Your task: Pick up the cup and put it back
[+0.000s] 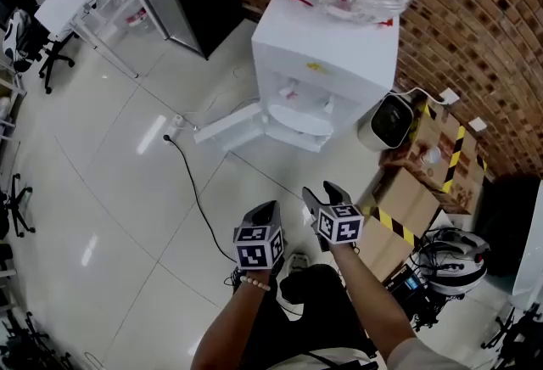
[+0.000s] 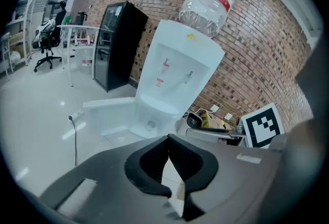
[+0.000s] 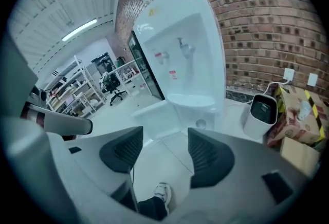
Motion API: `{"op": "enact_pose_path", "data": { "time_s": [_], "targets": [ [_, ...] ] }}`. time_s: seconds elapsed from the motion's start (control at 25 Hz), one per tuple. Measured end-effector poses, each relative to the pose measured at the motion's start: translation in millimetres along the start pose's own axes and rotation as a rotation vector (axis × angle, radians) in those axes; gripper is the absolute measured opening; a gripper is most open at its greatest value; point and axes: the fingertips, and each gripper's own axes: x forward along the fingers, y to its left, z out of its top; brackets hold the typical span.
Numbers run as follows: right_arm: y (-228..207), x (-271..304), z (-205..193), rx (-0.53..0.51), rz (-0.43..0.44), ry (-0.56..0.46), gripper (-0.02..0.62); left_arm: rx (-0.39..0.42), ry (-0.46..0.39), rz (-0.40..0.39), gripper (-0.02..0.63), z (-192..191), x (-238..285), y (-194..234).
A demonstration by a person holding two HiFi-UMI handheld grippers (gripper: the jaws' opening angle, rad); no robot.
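I read the left gripper (image 1: 270,211) with its jaws pressed together at the tips and nothing between them. The right gripper (image 1: 322,190) has its jaws spread and holds nothing; through the gap I see floor tile and a shoe (image 3: 162,193). Both grippers sit side by side, aimed toward 12 o'clock at the white water dispenser (image 1: 327,63), well apart from it. A cardboard box (image 1: 403,207) lies at 3 o'clock of the right gripper. I cannot locate the cup in any view.

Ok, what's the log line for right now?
left gripper: shut, empty | right gripper: open, empty | facing water dispenser | cup: not seen
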Motion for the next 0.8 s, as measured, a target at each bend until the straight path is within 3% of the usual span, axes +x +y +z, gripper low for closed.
{"op": "enact_pose_path", "data": {
  "time_s": [0.36, 0.44, 0.68, 0.8],
  "targets": [
    [-81, 178, -35, -0.040, -0.092, -0.045, 0.292, 0.074, 0.029, -0.039, 0.000, -1, 153, 87],
    [-98, 215, -43, -0.041, -0.116, -0.061, 0.337, 0.091, 0.015, -0.054, 0.000, 1, 180, 97],
    [-153, 310, -64, -0.070, -0.205, -0.136, 0.367, 0.154, -0.034, -0.120, 0.000, 7, 238, 114],
    [-185, 348, -73, -0.047, -0.250, -0.148, 0.367, 0.108, -0.036, -0.165, 0.000, 14, 249, 118]
  ]
}}
